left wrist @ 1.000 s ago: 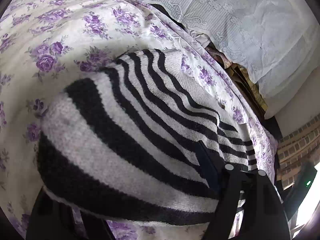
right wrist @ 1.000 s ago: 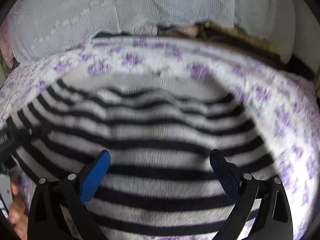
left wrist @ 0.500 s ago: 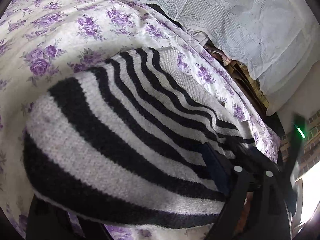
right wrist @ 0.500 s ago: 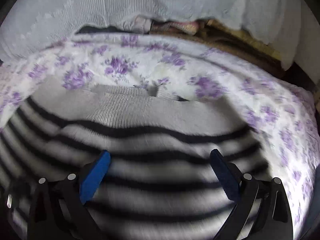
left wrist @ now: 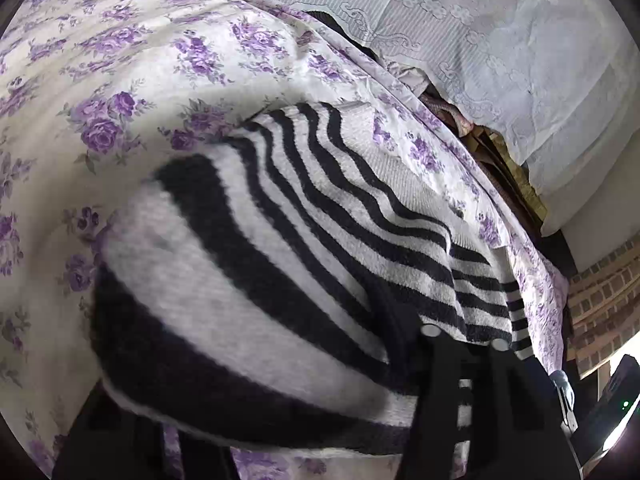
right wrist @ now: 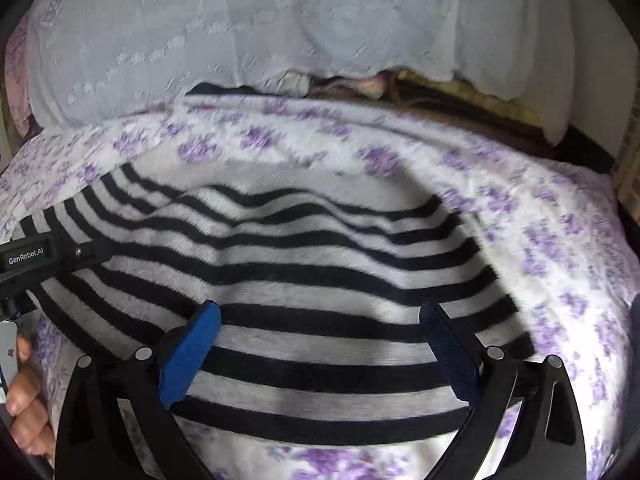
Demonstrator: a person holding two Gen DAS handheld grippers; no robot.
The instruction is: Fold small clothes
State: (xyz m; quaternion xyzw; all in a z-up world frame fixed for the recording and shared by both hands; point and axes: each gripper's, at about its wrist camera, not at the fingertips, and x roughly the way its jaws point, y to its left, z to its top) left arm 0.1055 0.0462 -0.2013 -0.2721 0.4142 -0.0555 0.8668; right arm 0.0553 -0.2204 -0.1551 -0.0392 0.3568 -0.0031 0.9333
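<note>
A black-and-white striped knit sweater [right wrist: 320, 264] lies on a bed with a purple-flowered sheet [right wrist: 560, 240]. My right gripper [right wrist: 320, 340] is open and empty, hovering over the sweater's near part with its blue pads [right wrist: 188, 348] wide apart. In the left wrist view the sweater [left wrist: 248, 280] is draped over my left gripper, hiding its fingertips; only the right finger's black frame [left wrist: 460, 392] shows. The left gripper's body [right wrist: 44, 260] shows in the right wrist view at the sweater's left edge, with the person's hand below it.
A pale lace-trimmed cover [left wrist: 500, 48] lies over bedding at the far side of the bed. Stacked folded items [left wrist: 508, 168] sit under it at the bed's far edge. A brick wall [left wrist: 600, 292] is at the right.
The right wrist view has pulled back and swung left, so more of the sweater and the left gripper show. The left gripper has shifted slightly under the cloth.
</note>
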